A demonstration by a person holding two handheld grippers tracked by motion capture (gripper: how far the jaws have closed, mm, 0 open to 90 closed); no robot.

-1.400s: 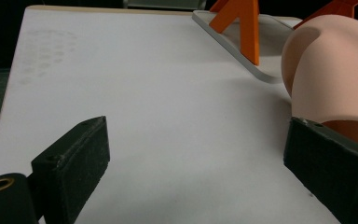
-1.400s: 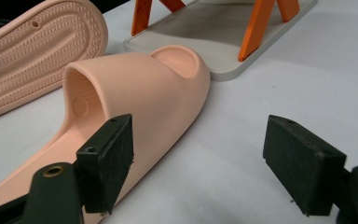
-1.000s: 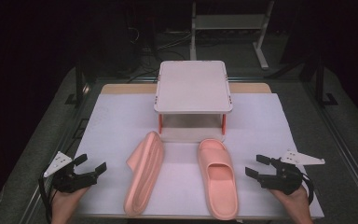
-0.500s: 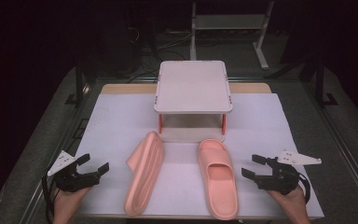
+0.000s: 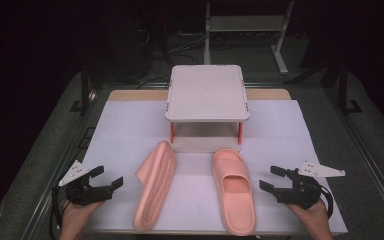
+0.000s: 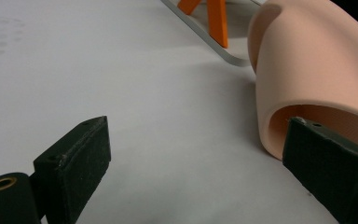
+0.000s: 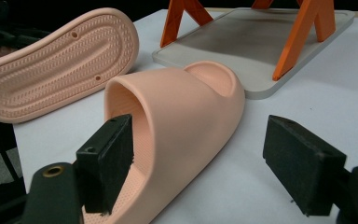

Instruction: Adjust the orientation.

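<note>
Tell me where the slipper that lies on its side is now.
In the high view, the tipped slipper lies left of the upright slipper, in front of the small rack, near the left tool.

Count on my tabletop (image 5: 125, 125): two pink slippers, the left slipper (image 5: 155, 184) lying on its side, the right slipper (image 5: 235, 187) sole down. One small two-tier rack (image 5: 207, 92) with orange legs; two legs show in the high view. One white sheet (image 5: 290, 130) covering the surface. I hold two tools, my left tool (image 5: 111, 179) and my right tool (image 5: 271, 178).
</note>
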